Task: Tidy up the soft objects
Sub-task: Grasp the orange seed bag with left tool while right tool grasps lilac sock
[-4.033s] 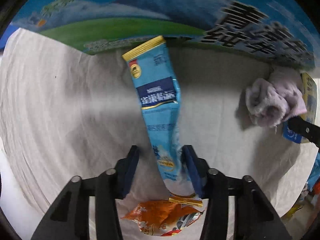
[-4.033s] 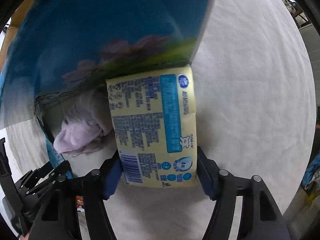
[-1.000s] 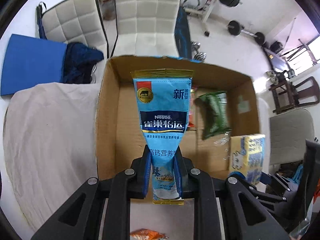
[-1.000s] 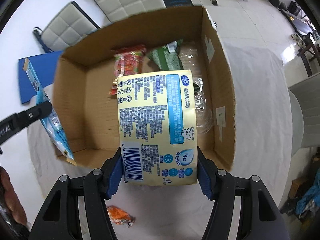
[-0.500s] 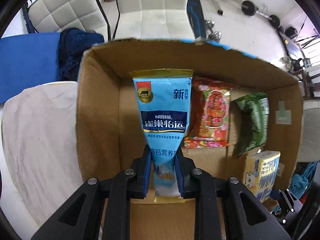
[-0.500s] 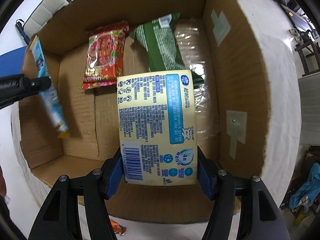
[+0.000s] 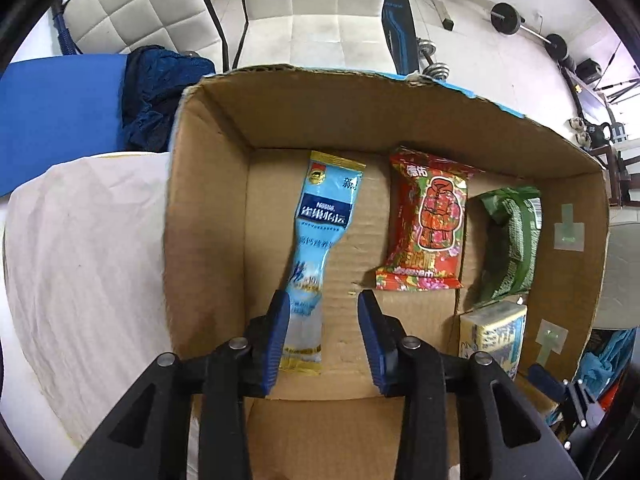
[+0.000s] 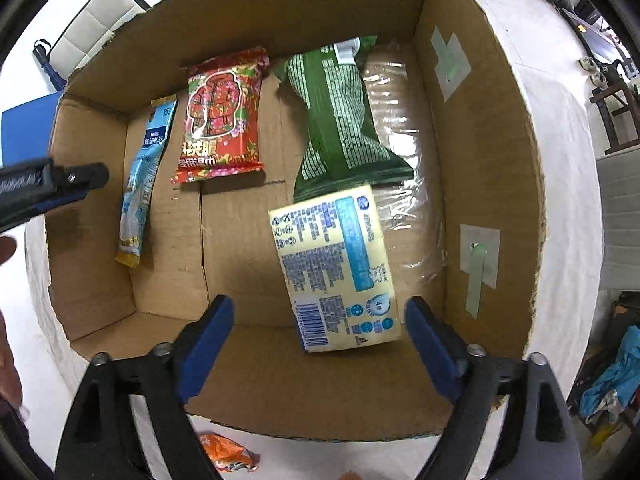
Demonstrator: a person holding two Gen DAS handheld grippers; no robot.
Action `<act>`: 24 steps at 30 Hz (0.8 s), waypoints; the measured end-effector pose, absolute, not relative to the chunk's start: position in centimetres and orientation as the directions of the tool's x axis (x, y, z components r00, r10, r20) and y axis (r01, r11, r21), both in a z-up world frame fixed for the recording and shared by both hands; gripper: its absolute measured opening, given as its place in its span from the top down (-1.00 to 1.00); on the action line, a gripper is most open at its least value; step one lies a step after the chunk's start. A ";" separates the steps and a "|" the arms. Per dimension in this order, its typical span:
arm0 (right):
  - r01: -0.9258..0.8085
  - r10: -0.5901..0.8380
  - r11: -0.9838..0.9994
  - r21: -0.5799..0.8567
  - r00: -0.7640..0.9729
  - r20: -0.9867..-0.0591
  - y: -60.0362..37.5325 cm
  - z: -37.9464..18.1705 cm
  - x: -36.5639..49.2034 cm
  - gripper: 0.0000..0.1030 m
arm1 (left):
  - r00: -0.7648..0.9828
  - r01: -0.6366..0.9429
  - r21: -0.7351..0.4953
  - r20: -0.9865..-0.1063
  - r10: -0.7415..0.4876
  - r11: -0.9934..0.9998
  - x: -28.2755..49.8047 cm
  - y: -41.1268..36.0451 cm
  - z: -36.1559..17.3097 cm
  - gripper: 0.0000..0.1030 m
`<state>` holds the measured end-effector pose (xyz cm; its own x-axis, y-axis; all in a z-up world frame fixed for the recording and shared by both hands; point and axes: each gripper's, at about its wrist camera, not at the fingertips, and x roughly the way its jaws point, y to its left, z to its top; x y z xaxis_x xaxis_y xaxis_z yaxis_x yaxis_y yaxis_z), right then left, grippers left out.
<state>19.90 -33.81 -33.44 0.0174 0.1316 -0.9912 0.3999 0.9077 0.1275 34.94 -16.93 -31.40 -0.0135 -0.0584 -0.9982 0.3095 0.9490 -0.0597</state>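
Both grippers hover over an open cardboard box [image 7: 208,216] [image 8: 476,128]. My left gripper [image 7: 324,332] is open; the blue Nestle sachet [image 7: 320,236] lies on the box floor just past its left finger, also seen in the right wrist view [image 8: 144,176]. My right gripper [image 8: 320,336] is open; the yellow tissue pack [image 8: 336,268] lies between and beyond its fingers, free of them, and shows in the left wrist view [image 7: 494,332]. A red snack packet [image 7: 426,220] [image 8: 222,120] and a green packet [image 7: 512,244] [image 8: 340,120] lie in the box.
A clear-wrapped bundle [image 8: 404,160] lies along the box's right wall. An orange packet [image 8: 228,452] lies on the white cloth [image 7: 80,260] in front of the box. Chairs [image 7: 312,12] and gym weights [image 7: 520,20] stand beyond.
Both grippers have opened. The blue sachet and the yellow tissue pack have dropped out of the jaws onto the box floor.
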 end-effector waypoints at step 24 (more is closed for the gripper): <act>0.302 0.021 0.950 0.080 0.194 -0.981 -31.9 -24.2 15.4 -1.00 | 0.225 0.269 -0.086 -0.963 -0.150 0.959 24.3 -12.9 -21.2 -0.81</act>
<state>15.38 -31.93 -24.23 0.1945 0.0212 -0.9807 0.3015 0.9501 0.0804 24.31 -12.89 -21.18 0.2253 -0.1497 -0.9627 0.2686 0.9594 -0.0864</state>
